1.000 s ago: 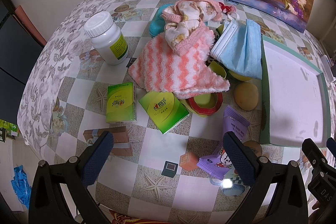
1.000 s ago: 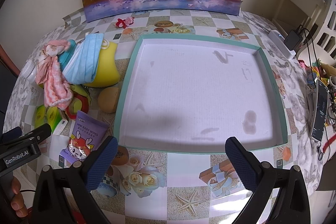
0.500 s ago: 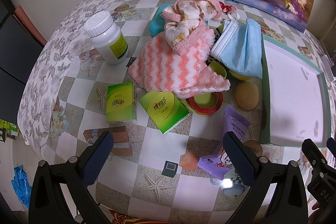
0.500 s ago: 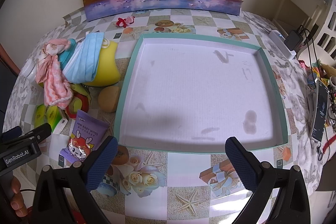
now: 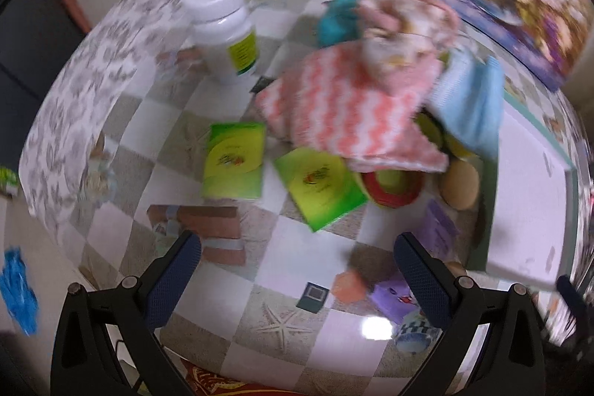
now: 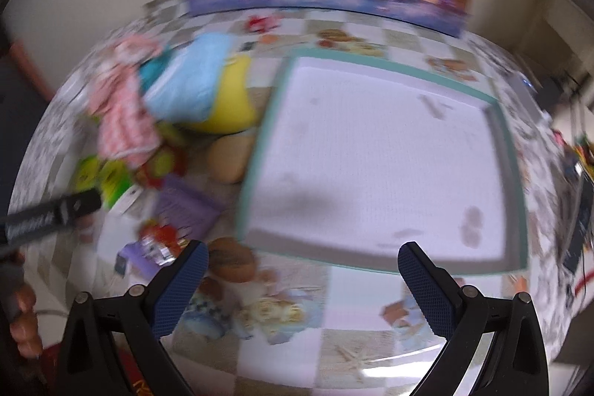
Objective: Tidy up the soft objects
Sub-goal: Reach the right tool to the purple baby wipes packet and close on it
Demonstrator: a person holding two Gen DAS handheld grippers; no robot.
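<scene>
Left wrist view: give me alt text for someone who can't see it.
Motion-blurred view past the open, empty left gripper toward a pink-and-white zigzag fleece cloth heaped with a light blue face mask on a checkered tablecloth. Nearby stand a white plastic pill bottle and two green boxes, with a teal-rimmed white tray at right.

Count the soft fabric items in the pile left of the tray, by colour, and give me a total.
Pink-and-white zigzag fleece cloth: 1
Pale pink floral knit garment: 1
Light blue pleated face mask: 1
Teal item under the garment: 1, though blur hides whether it is fabric
Total: 4, all outside the teal-rimmed white tray
</scene>
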